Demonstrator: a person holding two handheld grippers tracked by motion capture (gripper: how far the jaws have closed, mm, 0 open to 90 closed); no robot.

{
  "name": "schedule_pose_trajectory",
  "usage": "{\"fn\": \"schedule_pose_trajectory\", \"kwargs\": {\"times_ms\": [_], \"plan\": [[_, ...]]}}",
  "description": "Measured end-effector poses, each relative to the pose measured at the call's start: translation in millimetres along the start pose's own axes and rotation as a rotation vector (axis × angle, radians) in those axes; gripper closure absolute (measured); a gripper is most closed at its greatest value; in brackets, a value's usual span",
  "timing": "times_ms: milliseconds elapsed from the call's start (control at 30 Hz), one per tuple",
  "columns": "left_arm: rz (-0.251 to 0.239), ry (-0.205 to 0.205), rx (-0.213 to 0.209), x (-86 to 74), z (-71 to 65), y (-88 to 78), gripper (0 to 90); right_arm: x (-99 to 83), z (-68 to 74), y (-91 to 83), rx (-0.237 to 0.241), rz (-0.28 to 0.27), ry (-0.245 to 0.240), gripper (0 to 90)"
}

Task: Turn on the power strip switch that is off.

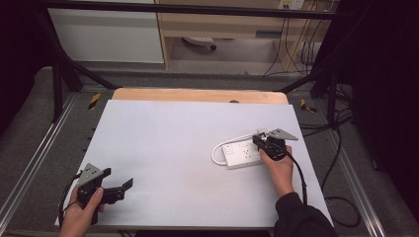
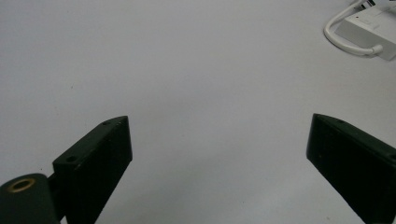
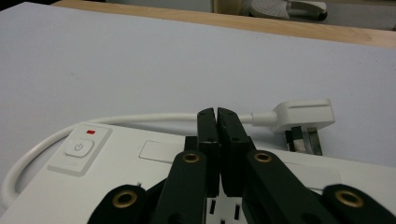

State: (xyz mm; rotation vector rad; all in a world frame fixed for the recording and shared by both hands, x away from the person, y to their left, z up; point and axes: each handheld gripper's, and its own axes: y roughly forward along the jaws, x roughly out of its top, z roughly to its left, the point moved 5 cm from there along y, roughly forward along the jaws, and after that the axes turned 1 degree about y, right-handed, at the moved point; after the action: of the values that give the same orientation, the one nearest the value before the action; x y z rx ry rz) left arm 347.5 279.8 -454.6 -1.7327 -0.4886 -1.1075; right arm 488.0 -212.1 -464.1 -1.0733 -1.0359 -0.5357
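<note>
White power strip (image 3: 140, 177) with a red mark by its switch, white plug (image 3: 303, 114), pale grey bench (image 1: 163, 138), black grippers.

Grey floor (image 1: 29, 143), black frame (image 1: 197, 10), wooden cabinet (image 1: 222, 24) behind white table (image 1: 163, 148)

In the right gripper view, the closed jaws of the right gripper (image 3: 217, 114) hide the middle of the power strip (image 3: 116, 186), whose near side the bottom edge cuts off. Its cable (image 3: 140, 118) passes behind those jaws towards the plug (image 3: 303, 116).
</note>
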Motion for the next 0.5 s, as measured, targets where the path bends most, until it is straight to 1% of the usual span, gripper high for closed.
{"fn": "schedule_pose_trajectory", "kwargs": {"times_ms": [100, 200, 267, 500], "plan": [[-0.001, 0.0, -0.001, 0.0, -0.1, -0.1, 6.9, 1.7, -1.1, -3.1, -0.007, -0.005, -0.004, 86.7], [0.001, 0.0, -0.001, -0.1, -0.1, 0.0, 6.9, 3.9, -2.0, -6.0, -0.01, -0.015, 0.006, 83.3], [0.001, -0.001, -0.003, -0.2, -0.3, -0.2, 6.9, 4.7, -2.3, -7.8, -0.011, -0.014, 0.001, 81.4], [0.001, 0.003, -0.001, -0.2, -0.4, -0.1, 6.8, 8.4, -1.2, -15.7, -0.007, -0.03, 0.004, 74.6]]}}
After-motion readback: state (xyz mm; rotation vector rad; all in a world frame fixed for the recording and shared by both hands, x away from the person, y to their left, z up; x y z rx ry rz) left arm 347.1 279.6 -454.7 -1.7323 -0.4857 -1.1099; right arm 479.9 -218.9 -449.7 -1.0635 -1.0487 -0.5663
